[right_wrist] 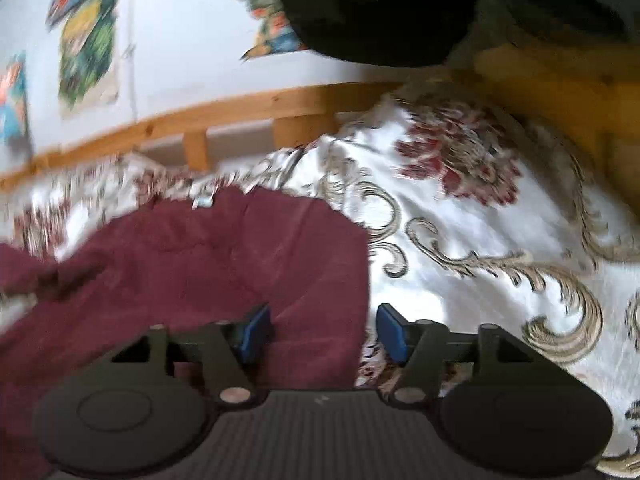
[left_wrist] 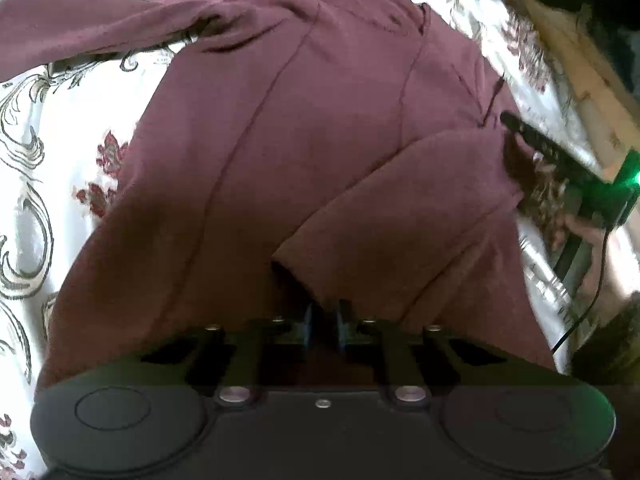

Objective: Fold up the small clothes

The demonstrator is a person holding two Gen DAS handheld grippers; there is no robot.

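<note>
Left gripper [left_wrist: 323, 330] pinched nearly closed over maroon top [left_wrist: 304, 152], likely anchoring hem; right gripper [right_wrist: 325, 332] wide, empty, straddling its edge.

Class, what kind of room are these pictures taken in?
Probably a bedroom: a maroon top lies on a flowered bedspread, with a wooden bed rail and bright posters on the wall behind.
</note>
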